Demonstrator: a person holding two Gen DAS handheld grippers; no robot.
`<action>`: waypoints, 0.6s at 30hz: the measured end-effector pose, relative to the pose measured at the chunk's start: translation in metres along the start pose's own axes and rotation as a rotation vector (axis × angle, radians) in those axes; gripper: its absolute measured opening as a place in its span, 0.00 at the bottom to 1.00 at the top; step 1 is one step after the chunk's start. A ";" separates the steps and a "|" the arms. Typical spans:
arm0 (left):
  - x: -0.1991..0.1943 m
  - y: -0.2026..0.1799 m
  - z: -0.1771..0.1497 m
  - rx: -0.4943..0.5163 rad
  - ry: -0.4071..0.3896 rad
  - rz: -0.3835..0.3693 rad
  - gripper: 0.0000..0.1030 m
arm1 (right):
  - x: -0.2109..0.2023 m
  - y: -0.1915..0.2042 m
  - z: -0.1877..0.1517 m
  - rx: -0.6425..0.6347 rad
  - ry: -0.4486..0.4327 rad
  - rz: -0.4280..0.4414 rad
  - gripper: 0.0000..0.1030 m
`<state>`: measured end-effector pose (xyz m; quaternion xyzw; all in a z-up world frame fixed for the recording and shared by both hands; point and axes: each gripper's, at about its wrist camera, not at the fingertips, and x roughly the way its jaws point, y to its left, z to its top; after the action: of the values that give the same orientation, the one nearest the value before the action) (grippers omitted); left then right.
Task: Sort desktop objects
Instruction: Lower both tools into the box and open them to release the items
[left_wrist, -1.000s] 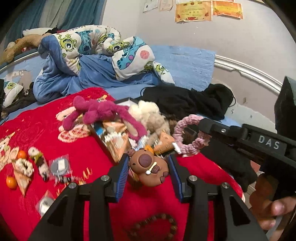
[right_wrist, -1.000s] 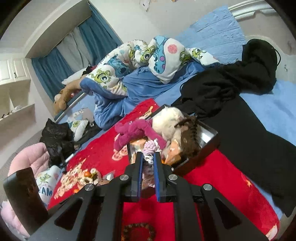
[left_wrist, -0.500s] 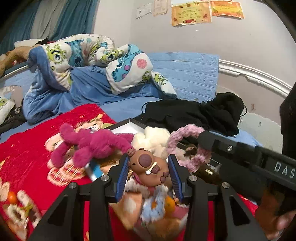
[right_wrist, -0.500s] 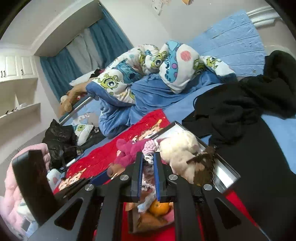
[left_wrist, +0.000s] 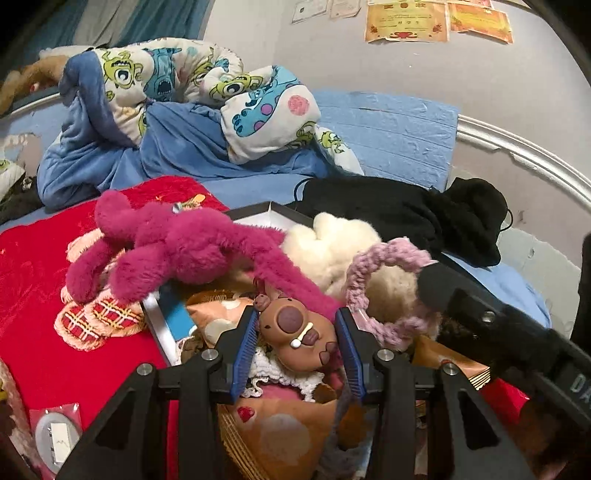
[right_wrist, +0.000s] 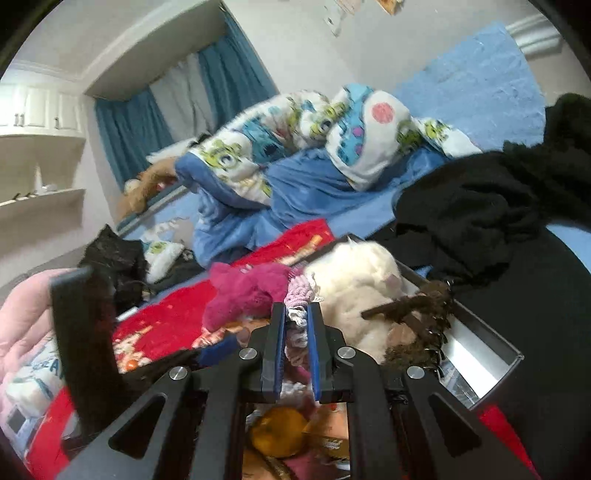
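Observation:
My left gripper is shut on a brown capybara toy, held over the full box. My right gripper is shut on a pink crocheted ring, which in the left wrist view hangs as a loop from the right gripper's tip just right of the capybara. The box holds a magenta plush, a cream plush, snack packets and an orange. A brown claw clip lies on the cream plush.
The box sits on a red cloth spread over a blue bed. A black garment lies behind the box, a patterned quilt farther back. A small sealed packet rests on the cloth at lower left.
Both grippers have moved forward and down over the box, keeping the capybara and the pink ring in their grip. The box contents now fill the lower part of both views.

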<state>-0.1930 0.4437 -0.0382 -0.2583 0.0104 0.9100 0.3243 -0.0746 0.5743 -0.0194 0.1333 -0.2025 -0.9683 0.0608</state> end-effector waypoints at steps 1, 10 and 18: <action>0.001 0.000 -0.001 0.001 0.004 0.000 0.43 | -0.003 -0.003 -0.003 0.012 -0.016 0.014 0.13; -0.005 -0.008 -0.007 0.042 -0.014 0.018 0.43 | -0.006 0.001 -0.009 -0.005 -0.028 0.028 0.14; -0.007 -0.012 -0.007 0.067 -0.023 0.030 0.43 | -0.009 -0.002 -0.010 0.007 -0.052 0.049 0.16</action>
<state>-0.1777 0.4476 -0.0393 -0.2369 0.0408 0.9167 0.3192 -0.0631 0.5741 -0.0266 0.1034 -0.2107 -0.9689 0.0786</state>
